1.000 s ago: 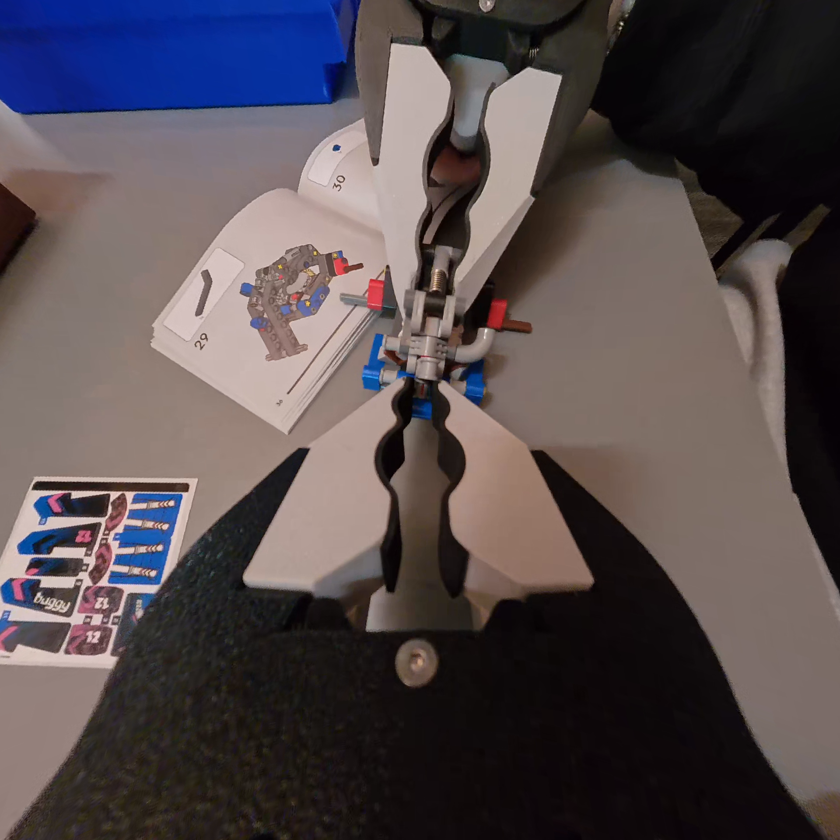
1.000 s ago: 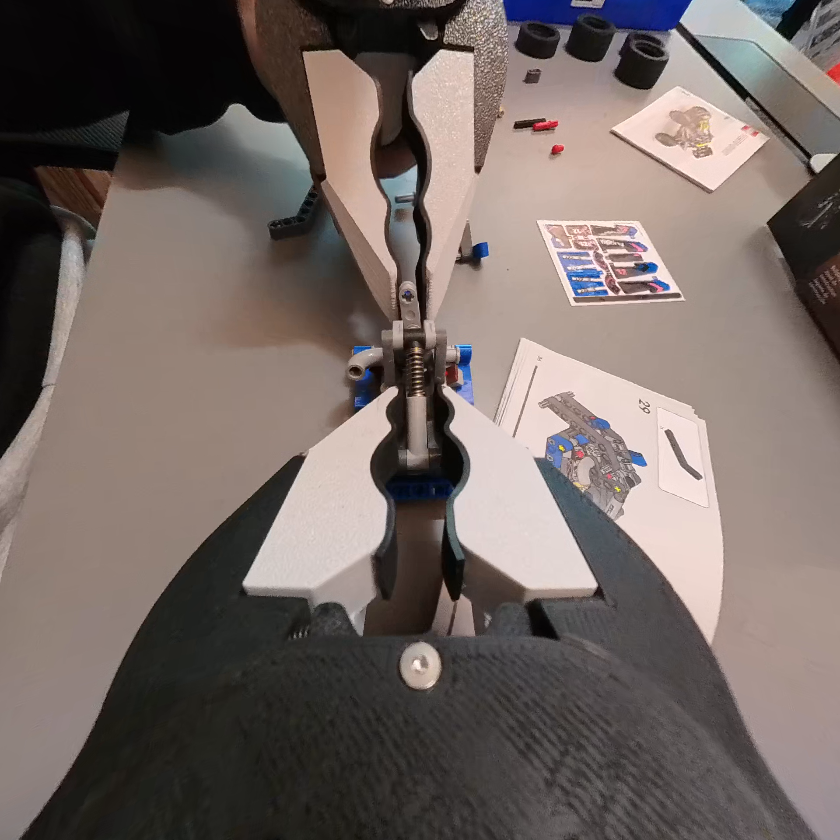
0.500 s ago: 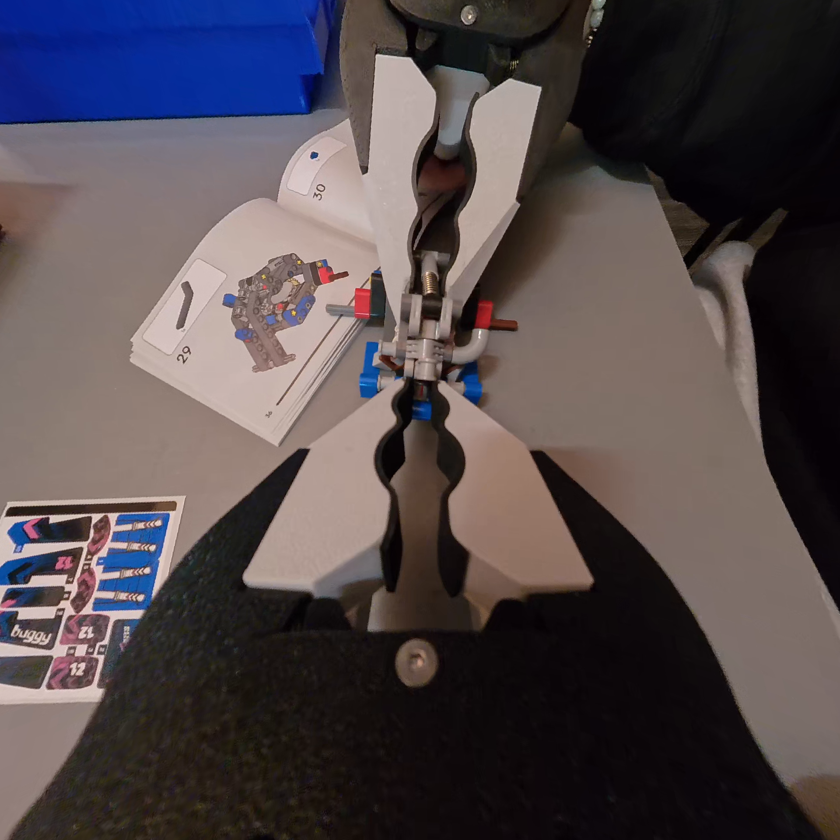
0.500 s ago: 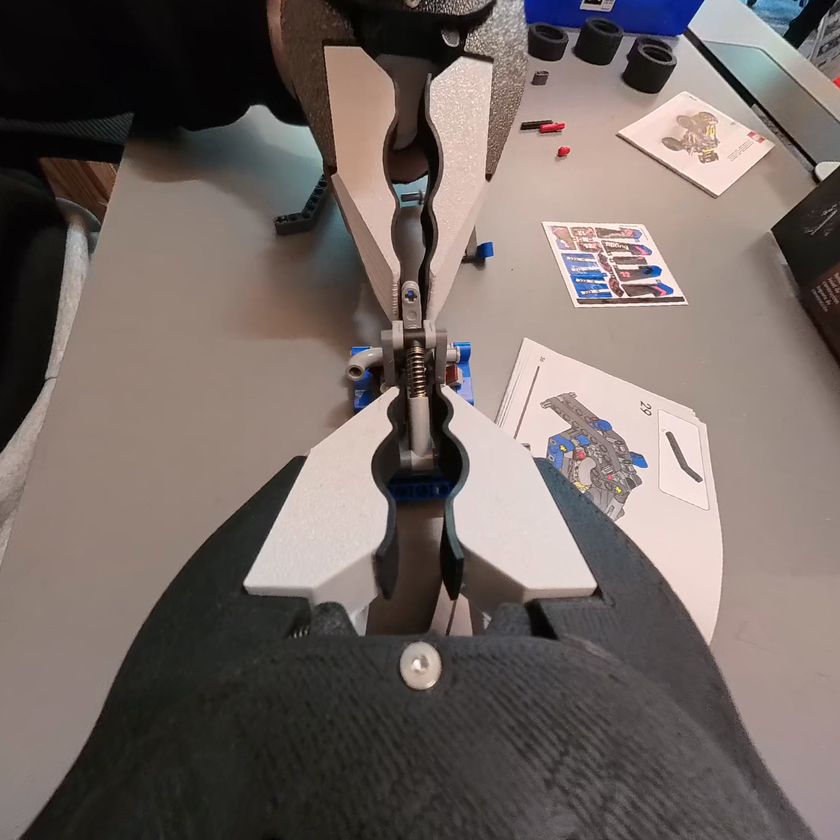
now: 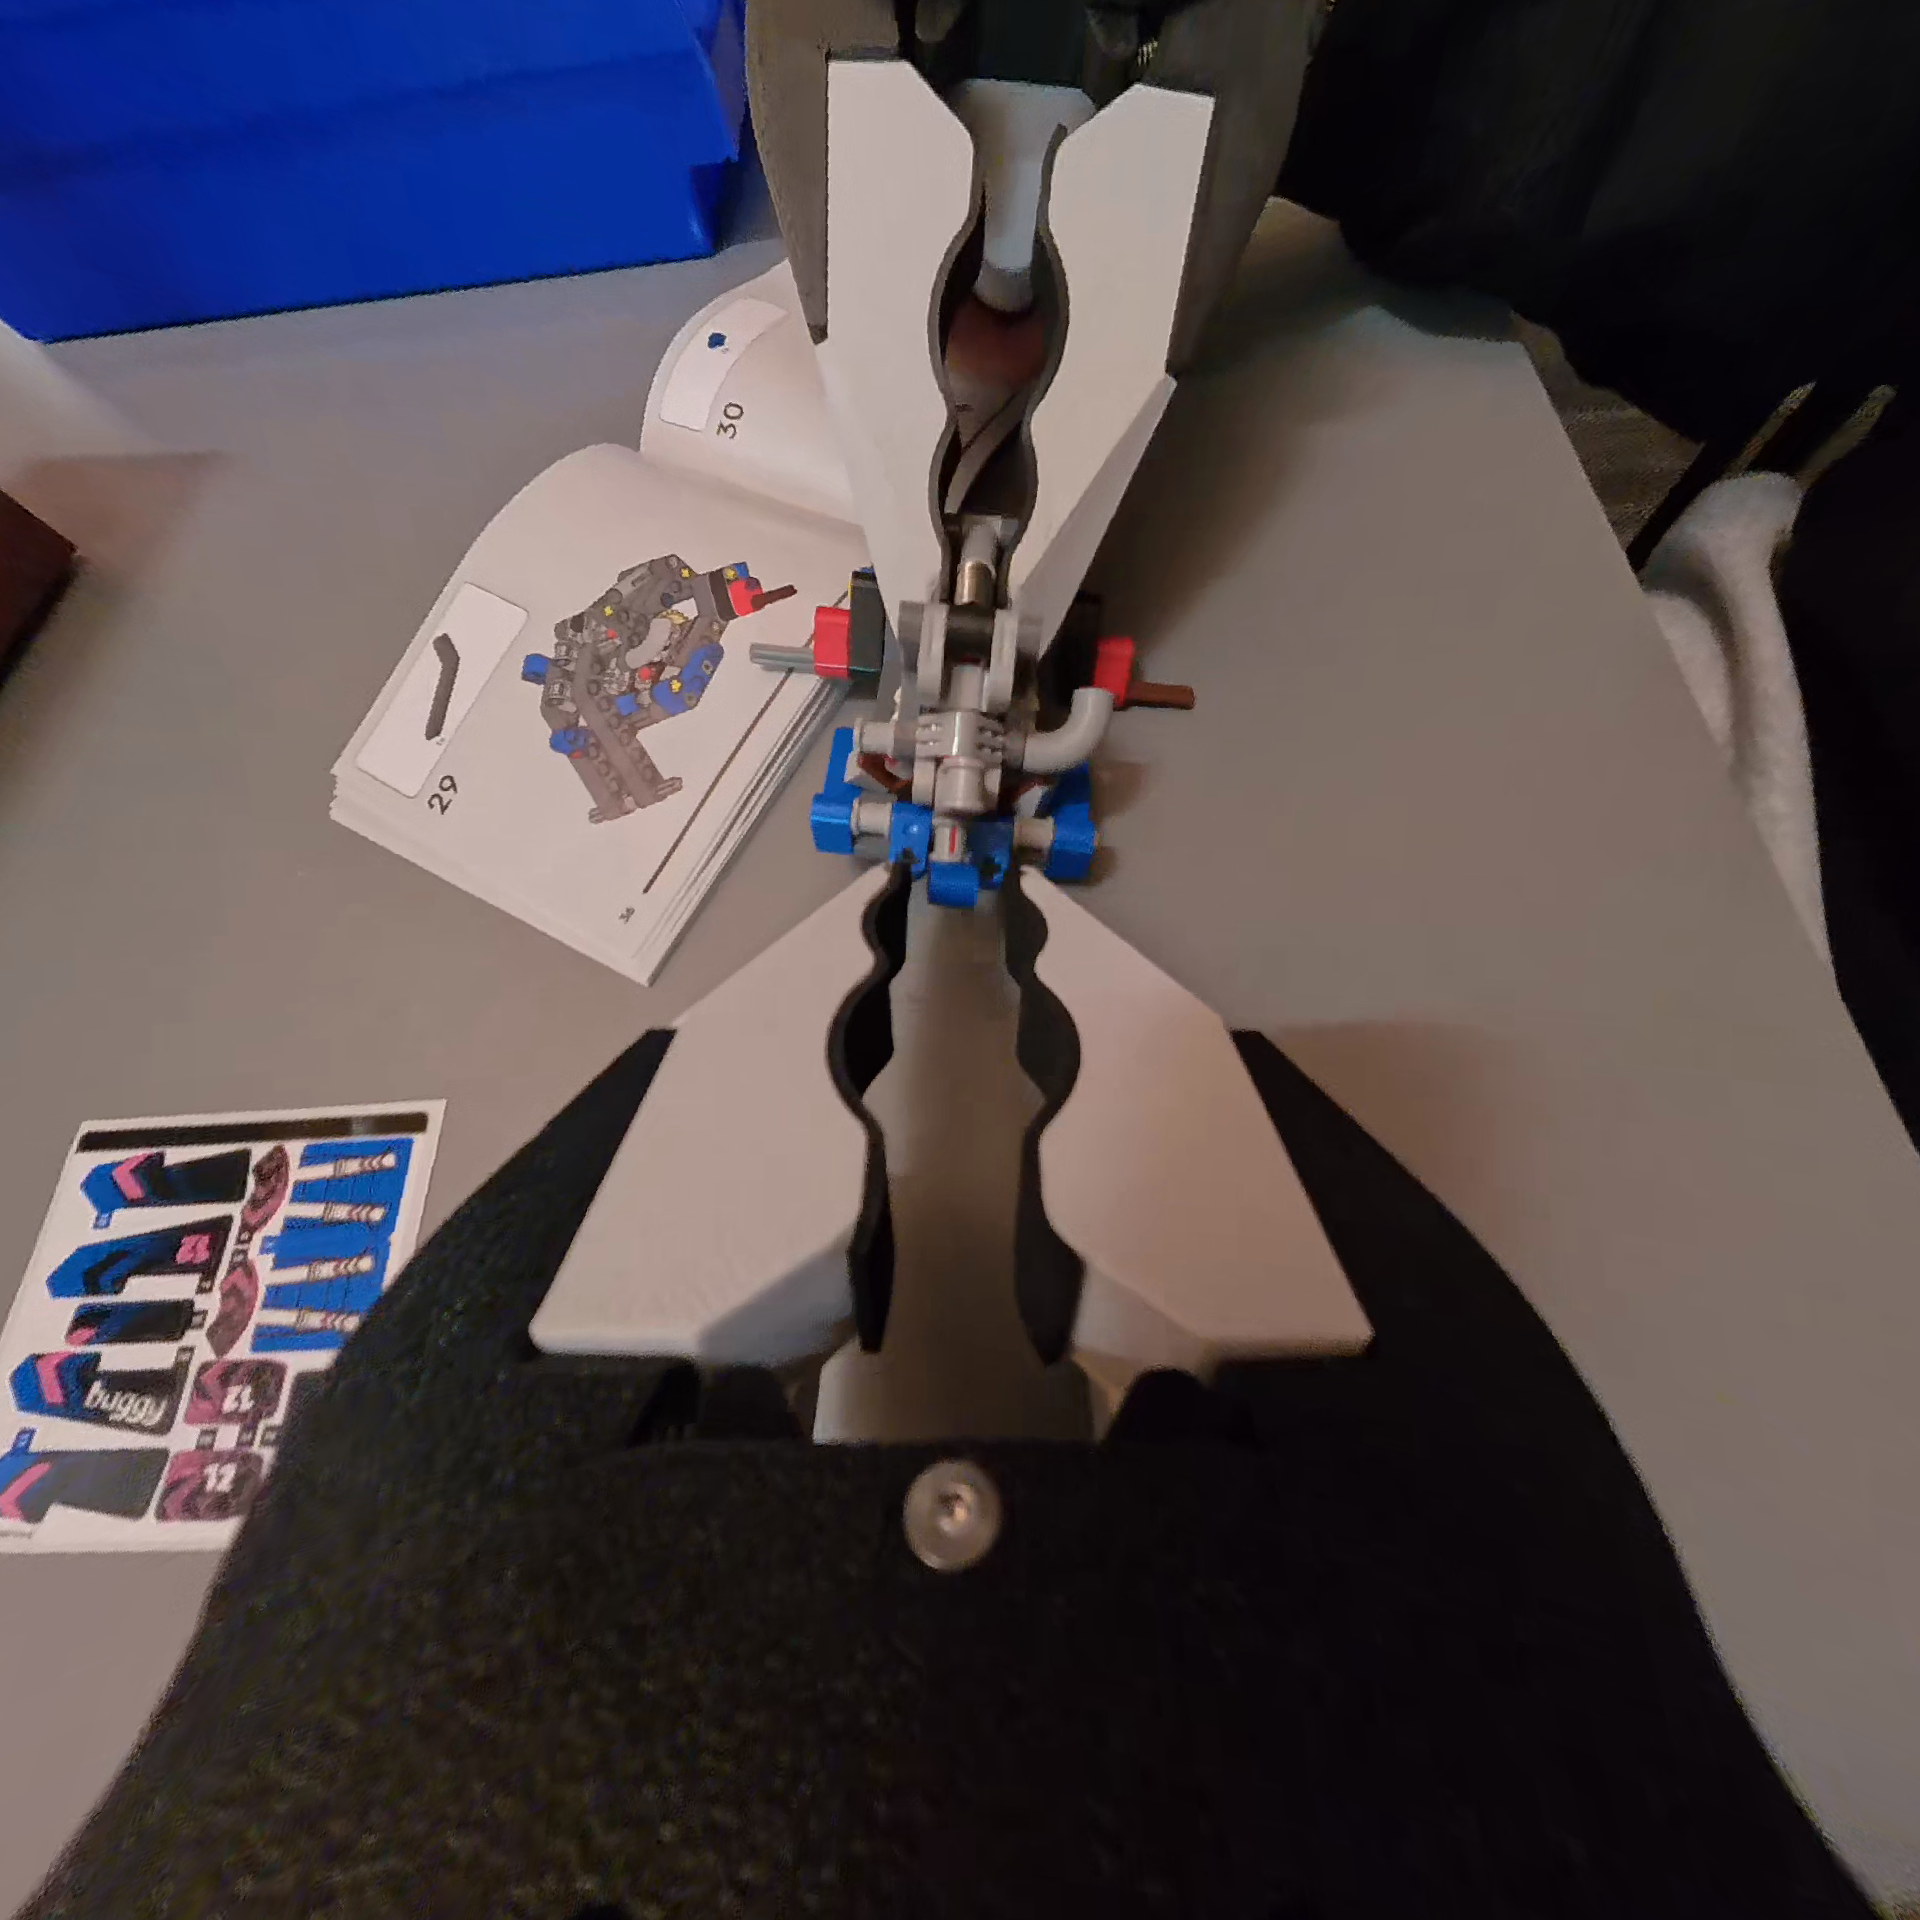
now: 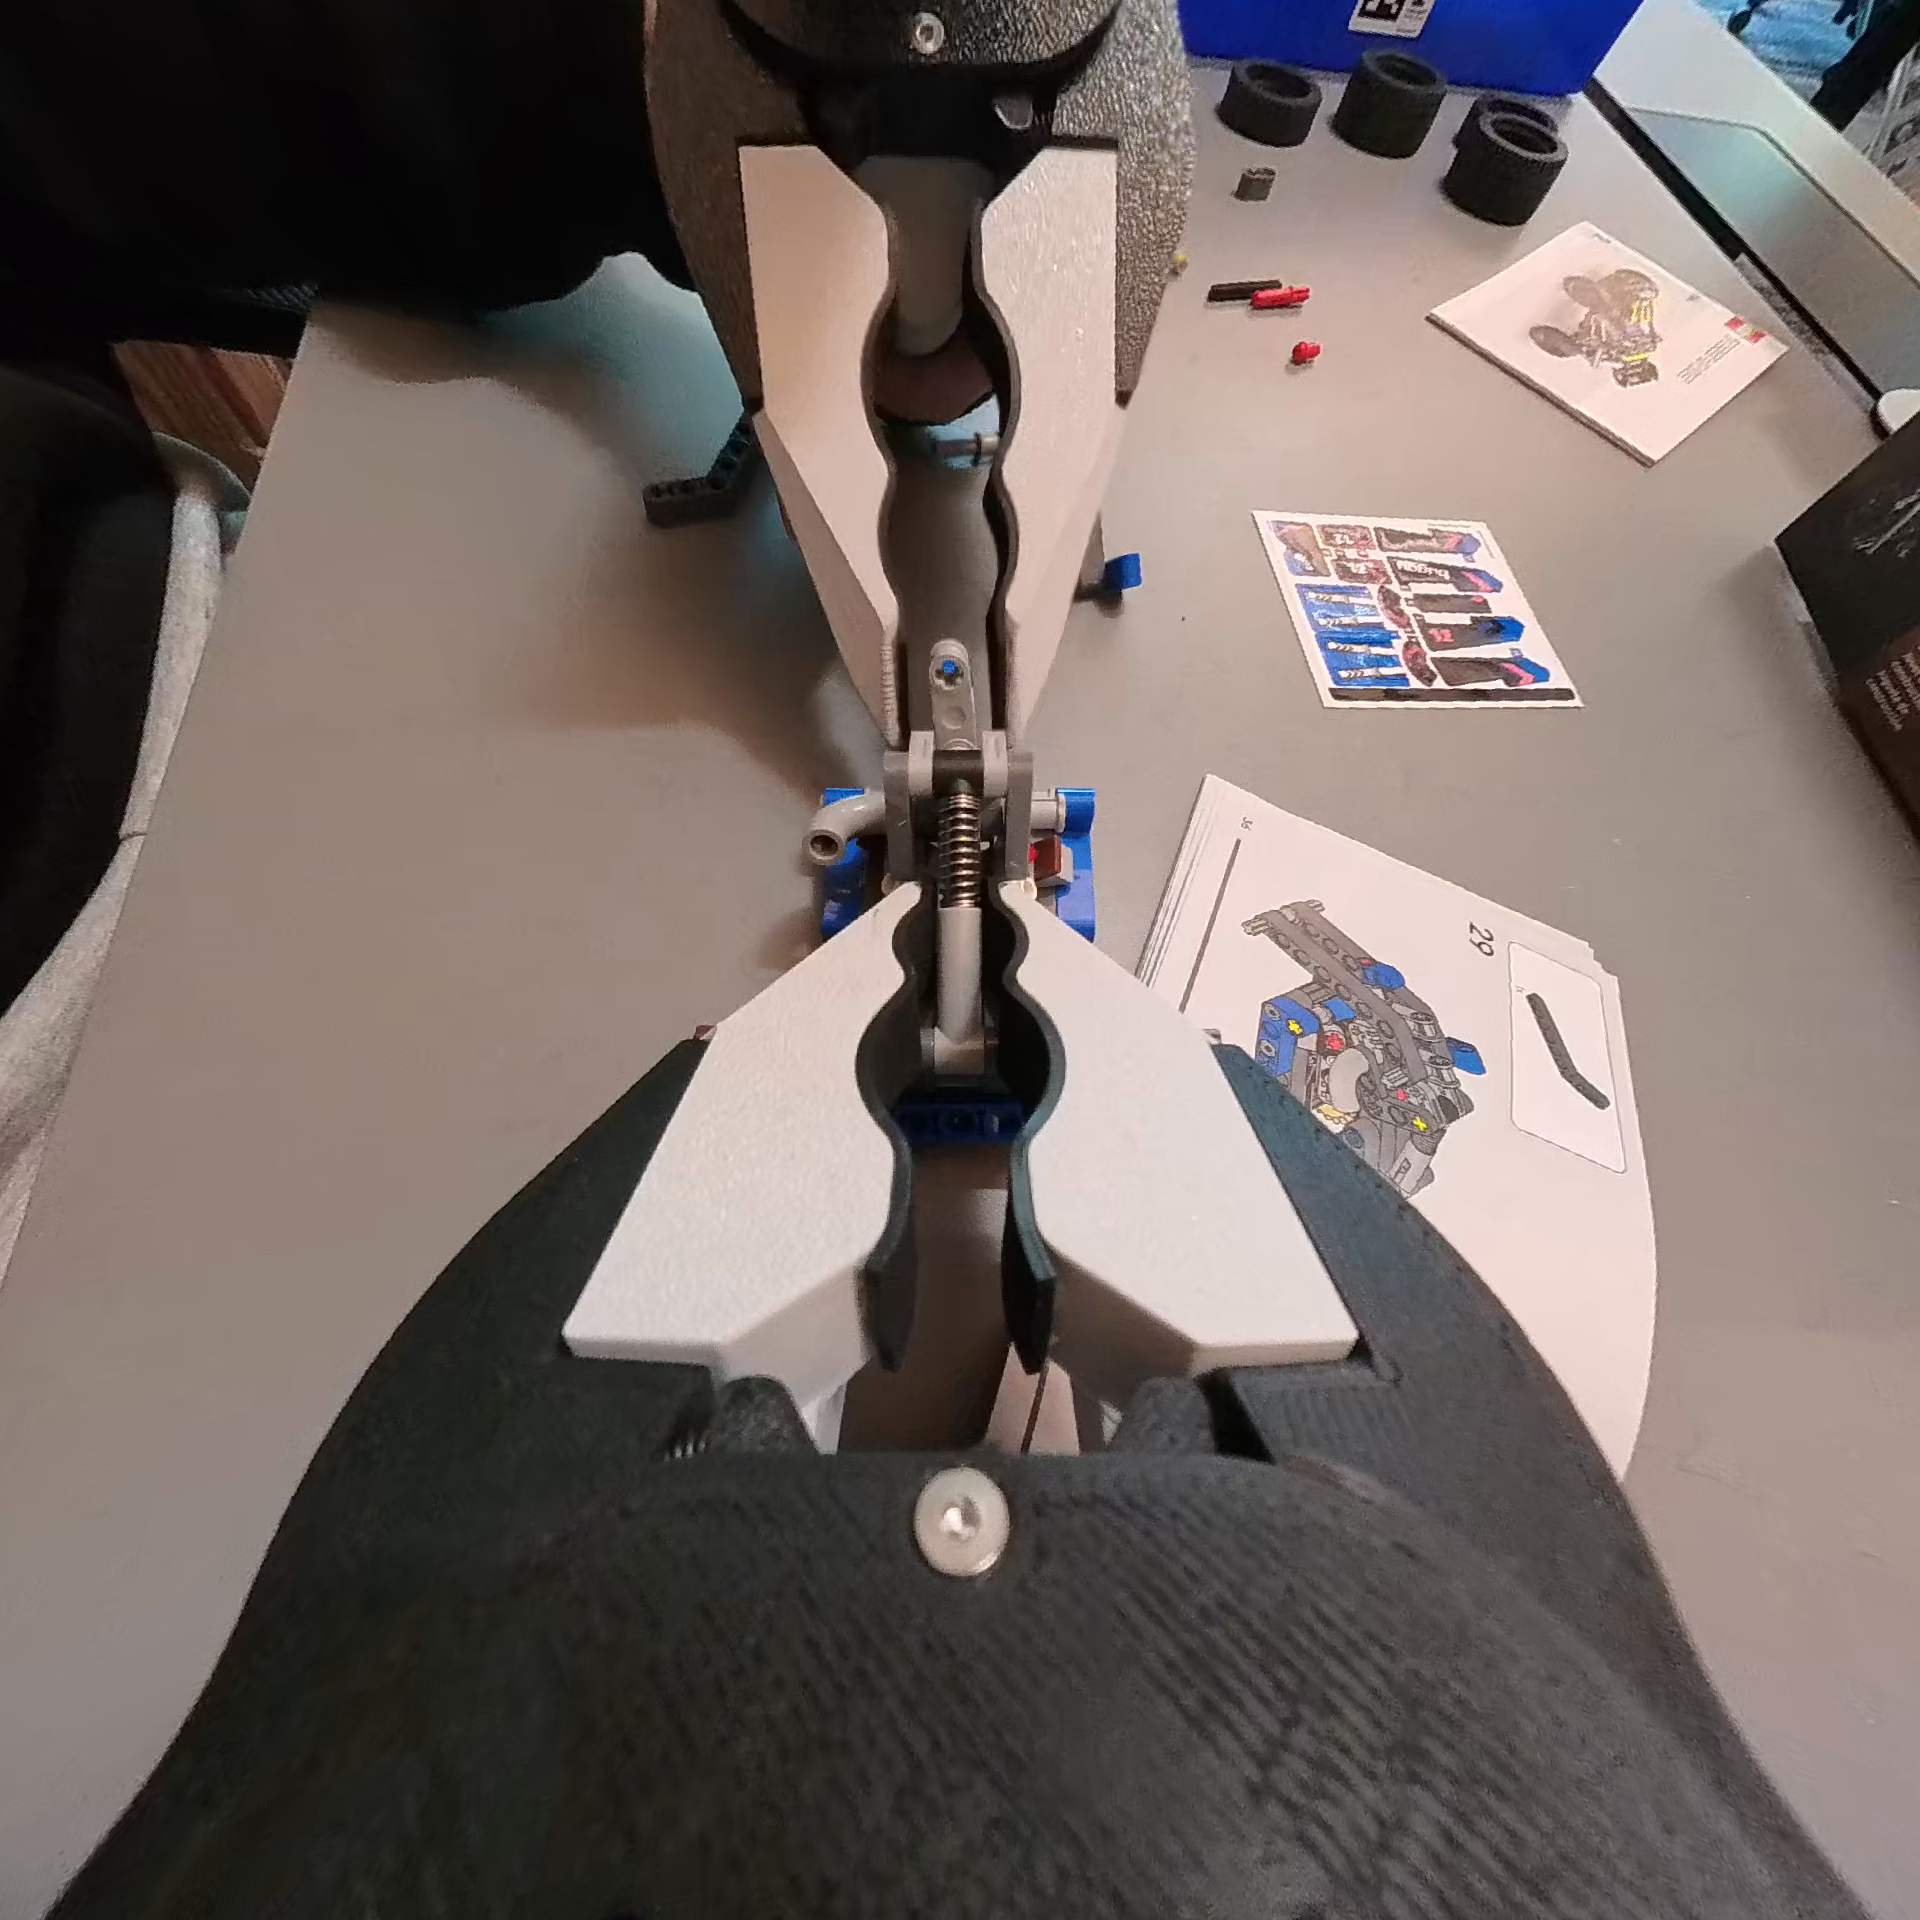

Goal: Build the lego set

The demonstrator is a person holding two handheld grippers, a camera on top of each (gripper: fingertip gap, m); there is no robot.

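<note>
The partly built lego model (image 5: 940, 743) stands on the grey table, with blue beams at its base, a grey frame, red bushes and a grey spring shock absorber (image 6: 961, 831). My right gripper (image 6: 961, 904) is shut on the shock absorber's shaft; it also shows in the left wrist view (image 5: 977, 551), facing me. My left gripper (image 5: 956, 878) is open, its tips just short of the model's blue end. In the right wrist view the left gripper (image 6: 951, 717) has its jaws apart around a small grey lever with a blue pin (image 6: 951, 696).
An open instruction booklet (image 5: 582, 707) lies beside the model, and a sticker sheet (image 5: 208, 1320) lies nearer me. A blue bin (image 5: 343, 145) stands at the back. Black tyres (image 6: 1392, 99), loose pins (image 6: 1262, 294), a black angled beam (image 6: 707, 478), a second booklet (image 6: 1600, 332) and a dark box (image 6: 1860, 623) are around. Left and right tips are no more than a few centimetres apart.
My left gripper was shut on the model's grey end; its jaws have now parted and let go. The right gripper still holds the shock absorber.
</note>
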